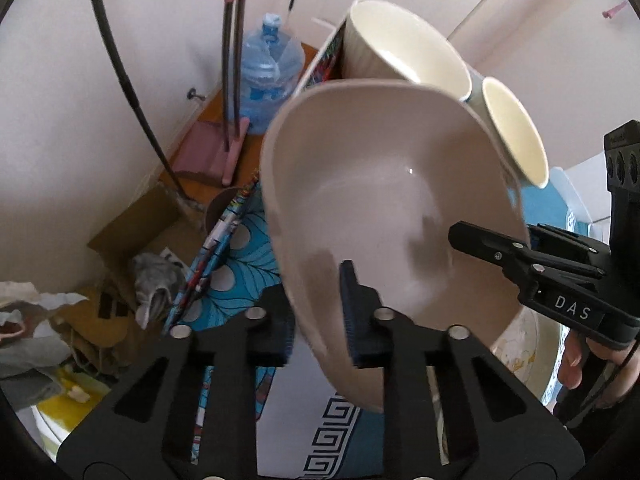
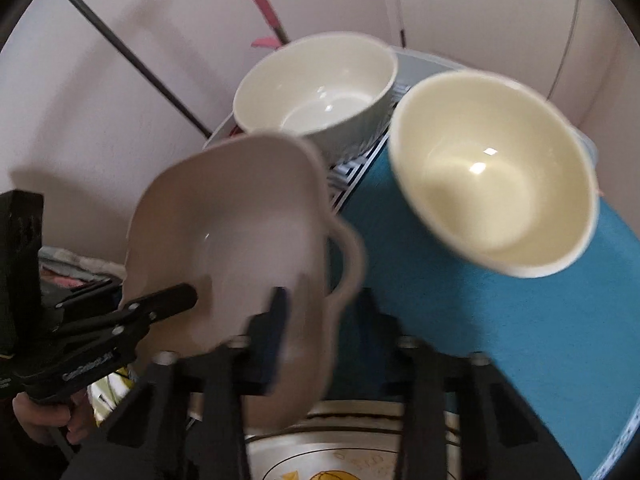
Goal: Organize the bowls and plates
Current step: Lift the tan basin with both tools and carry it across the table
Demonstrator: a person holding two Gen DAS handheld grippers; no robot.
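A beige squarish bowl (image 1: 384, 200) is held up in the air, tilted, by both grippers. My left gripper (image 1: 320, 316) is shut on its near rim; it also shows in the right wrist view (image 2: 176, 296) at the bowl's left. My right gripper (image 2: 320, 312) is shut on the bowl (image 2: 232, 216) at its rim; it shows in the left wrist view (image 1: 472, 240) at the bowl's right. A white ribbed bowl (image 2: 316, 80) and a cream bowl with a grey-blue outside (image 2: 492, 168) stand beyond on the blue cloth. A patterned plate (image 2: 328, 456) lies below.
The table has a blue cloth (image 2: 520, 320) with a patterned border. In the left wrist view a water jug (image 1: 268, 76), a pink stand (image 1: 228, 80), a black hose and cardboard with rags (image 1: 132, 248) lie on the floor to the left.
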